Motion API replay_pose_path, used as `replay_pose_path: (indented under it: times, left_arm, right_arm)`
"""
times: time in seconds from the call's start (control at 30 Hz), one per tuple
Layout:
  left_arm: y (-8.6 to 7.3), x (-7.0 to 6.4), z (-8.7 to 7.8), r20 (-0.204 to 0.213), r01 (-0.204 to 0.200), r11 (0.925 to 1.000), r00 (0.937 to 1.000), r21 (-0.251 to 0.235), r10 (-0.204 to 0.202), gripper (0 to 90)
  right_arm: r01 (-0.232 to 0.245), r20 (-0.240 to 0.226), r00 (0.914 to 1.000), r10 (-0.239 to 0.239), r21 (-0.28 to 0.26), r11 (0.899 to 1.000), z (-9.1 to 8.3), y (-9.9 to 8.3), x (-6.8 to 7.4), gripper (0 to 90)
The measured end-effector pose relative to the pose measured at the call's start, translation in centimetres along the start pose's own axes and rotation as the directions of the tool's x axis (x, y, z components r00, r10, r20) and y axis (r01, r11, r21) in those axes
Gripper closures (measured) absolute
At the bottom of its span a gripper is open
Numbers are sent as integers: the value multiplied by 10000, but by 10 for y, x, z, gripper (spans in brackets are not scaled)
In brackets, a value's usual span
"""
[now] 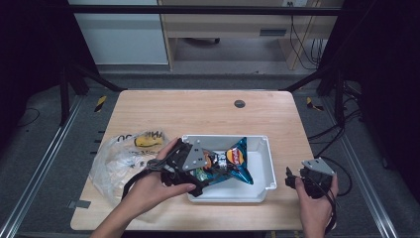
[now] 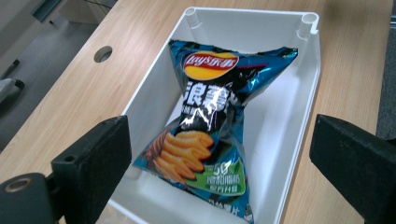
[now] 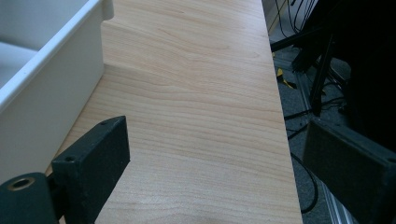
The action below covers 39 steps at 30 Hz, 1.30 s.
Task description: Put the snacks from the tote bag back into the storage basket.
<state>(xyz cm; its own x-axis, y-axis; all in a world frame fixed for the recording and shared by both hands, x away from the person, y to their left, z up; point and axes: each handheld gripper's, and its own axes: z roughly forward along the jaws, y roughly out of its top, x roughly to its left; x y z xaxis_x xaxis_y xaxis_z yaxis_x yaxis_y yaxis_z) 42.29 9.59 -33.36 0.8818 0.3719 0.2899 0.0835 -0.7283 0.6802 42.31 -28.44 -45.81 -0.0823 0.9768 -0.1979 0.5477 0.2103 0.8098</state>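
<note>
Here, a blue bag of crisps (image 2: 210,126) is lying inside a white plastic bin (image 2: 299,121) on a pale wooden table (image 1: 198,106). The bag is showing a red and yellow logo near its far end and a picture of ridged crisps near its close end, and it is looking pinched in at the middle. It is taking up the left part of the bin as the high view sees it, and the bin's right part is showing bare white floor.

The left gripper (image 1: 205,173) is hanging over the bin's near left corner, just above the bag, with a hand (image 1: 156,188) wrapped around its body. In the left gripper view its two black jaws are standing wide apart, one on each side of the bag, and nothing is sitting between them. Whether they are touching the bag, I cannot tell.

The right gripper (image 1: 288,177) is being held at the table's near right edge, just beside the bin's right wall and apart from it. Its jaws are also spread wide over bare wood, gripping nothing.

To the left of the bin, a crumpled clear plastic bag (image 1: 116,161) with black lettering is lying on the table, with something yellow (image 1: 147,141) inside it. A small round hole (image 1: 239,103) is sitting in the tabletop toward the far side.
</note>
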Motion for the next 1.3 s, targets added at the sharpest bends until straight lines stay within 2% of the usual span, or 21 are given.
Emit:
replay_pose_path:
  times: [0.23, 0.33, 0.4, 0.5, 0.6, 0.77, 0.93, 1.3]
  left_arm:
    - [-18, 6, -14, -382, 275, 9996, 9989, 44, -273, 54]
    - [-25, 10, -20, -466, 468, 9989, 9978, 10, -467, 53]
    - [-30, 12, -23, -399, 529, 9986, 9978, -3, -528, 52]
    - [-37, 15, -26, -586, 588, 9983, 9966, 42, -585, 52]
    - [-42, 17, -29, -582, 652, 9979, 9962, -10, -652, 52]
    - [-50, 18, -34, -619, 652, 9975, 9958, -274, -668, 51]
    - [-58, 17, -38, -720, 659, 9976, 9951, -221, -673, 48]
    - [-78, 20, -43, -945, 946, 9954, 9909, -134, -955, 44]
  right_arm:
    - [20, 39, 10000, -20, -22, 10000, 0, 0, 0, 80]
    - [9, 46, 10000, -9, -20, 10000, -1, 0, 0, 80]
    - [26, 52, 10000, -26, -17, 10000, 0, 0, 0, 80]
    - [57, 25, 10000, -57, 18, 10000, 0, 0, 1, 80]
    - [84, 33, 10000, -84, 17, 10000, -1, 0, 1, 80]
    - [37, 37, 10000, -38, 20, 10000, -1, 0, 1, 80]
    - [57, 41, 10000, -57, 13, 10000, -1, 0, 1, 80]
    - [97, 59, 9999, -97, 25, 10000, -1, 0, 1, 80]
